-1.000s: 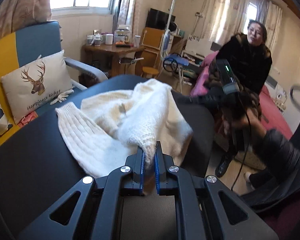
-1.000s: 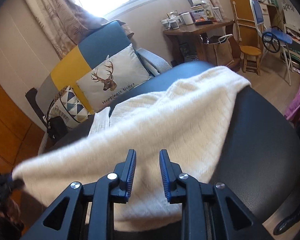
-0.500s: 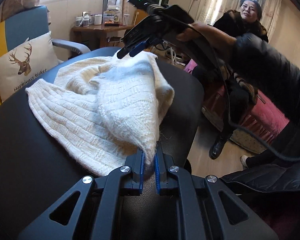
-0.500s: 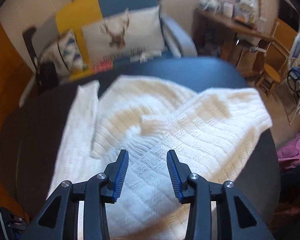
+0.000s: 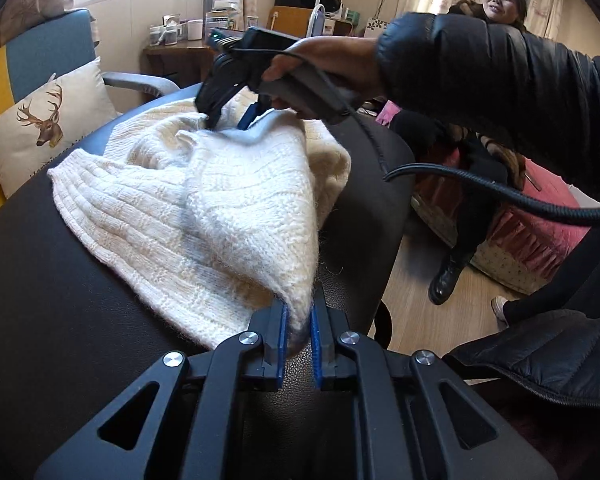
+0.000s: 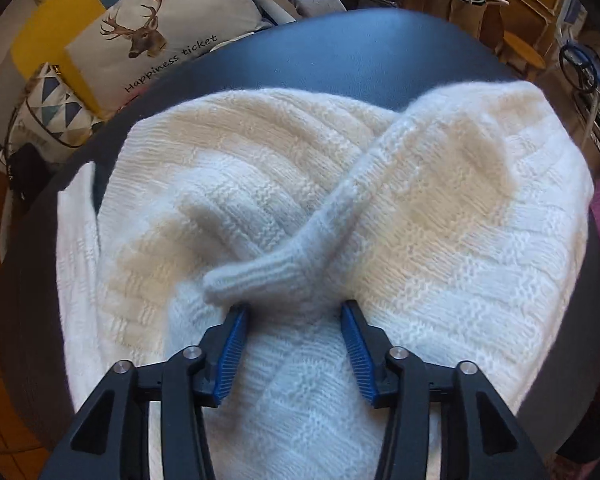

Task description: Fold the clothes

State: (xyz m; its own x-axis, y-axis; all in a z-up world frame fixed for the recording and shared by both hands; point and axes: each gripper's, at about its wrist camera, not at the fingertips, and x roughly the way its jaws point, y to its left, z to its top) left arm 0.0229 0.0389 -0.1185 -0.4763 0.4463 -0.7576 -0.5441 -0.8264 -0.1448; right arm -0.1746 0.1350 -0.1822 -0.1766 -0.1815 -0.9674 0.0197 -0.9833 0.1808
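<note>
Cream-white ribbed knit sweater (image 5: 204, 208) spread in folds across the round black leather-look worktop (image 5: 40, 300). Left claw (image 5: 298, 334) pinched narrow on its near corner. Right claw (image 6: 294, 344) opening over the cuffed sleeve (image 6: 340, 204), pads clear of it.

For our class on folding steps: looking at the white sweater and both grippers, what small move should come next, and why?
Probably lift the right gripper clear. Its jaws are opening over the sleeve, already laid across the white sweater, while the left gripper pinches a sweater corner for the next fold.
</note>
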